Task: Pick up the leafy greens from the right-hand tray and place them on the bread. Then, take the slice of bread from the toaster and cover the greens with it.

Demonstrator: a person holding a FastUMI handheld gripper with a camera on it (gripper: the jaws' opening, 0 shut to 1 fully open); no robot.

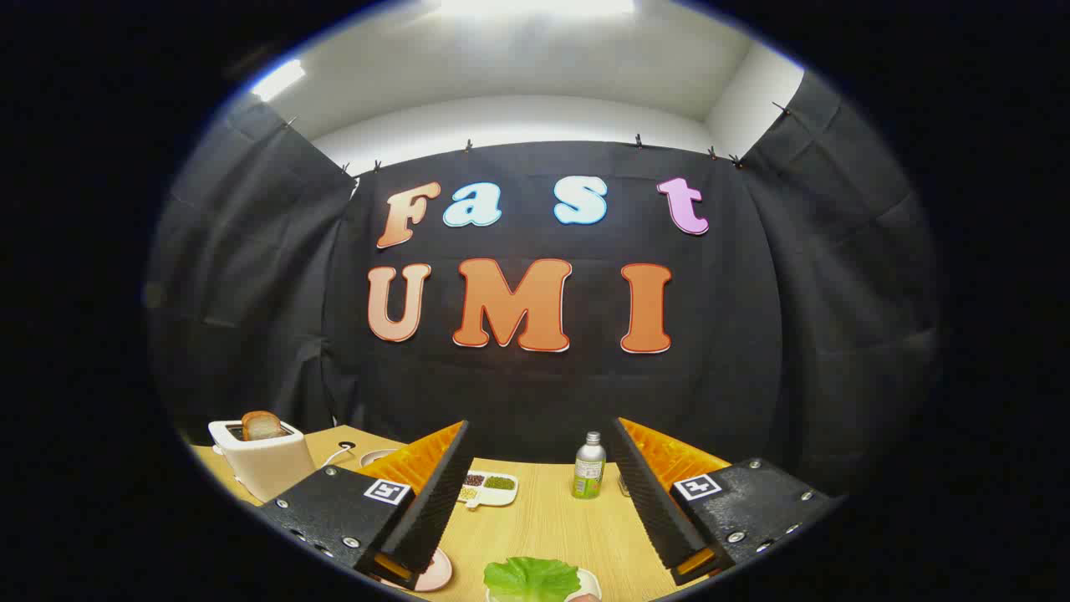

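Two fingers of tool point(539, 510) spread wide apart above worktop point(552, 522), gripping nothing, with lettuce point(532, 578) on plate point(591, 579) between them, bread slice point(262, 425) upright in toaster point(267, 462) beyond.

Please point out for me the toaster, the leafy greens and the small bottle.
toaster point(266, 465): gripper view, on its pale front wall.
leafy greens point(532, 579): gripper view, middle of the leaf, between the open fingers.
bottle point(589, 472): gripper view, on its label.
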